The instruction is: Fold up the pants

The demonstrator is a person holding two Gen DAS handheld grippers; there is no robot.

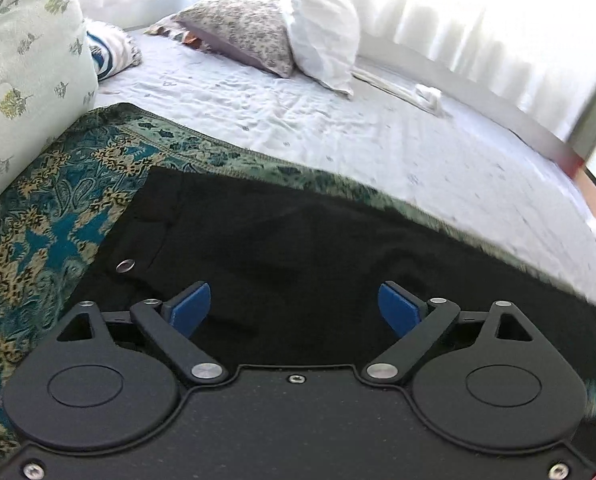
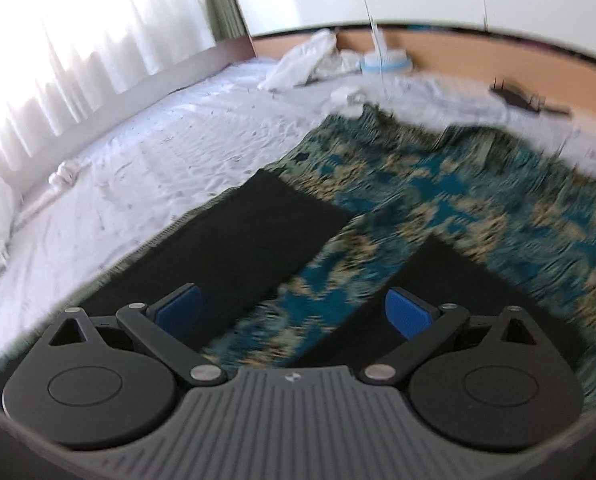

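Black pants (image 1: 281,240) lie flat on a teal patterned cloth (image 1: 57,200) on the bed. In the left wrist view I see the waist end with a metal button (image 1: 125,266). My left gripper (image 1: 293,308) is open and empty just above the pants near the waist. In the right wrist view the two legs (image 2: 249,232) lie spread apart, with patterned cloth (image 2: 478,184) between them. My right gripper (image 2: 293,312) is open and empty above the gap between the legs. The right view is blurred.
White sheet (image 1: 338,128) covers the bed beyond the cloth. Pillows (image 1: 257,28) lie at the head, a large floral cushion (image 1: 21,64) at left. White crumpled cloth (image 2: 310,60) and a small fan-like device (image 2: 386,62) sit at the bed's far end. Curtains (image 2: 77,40) line the side.
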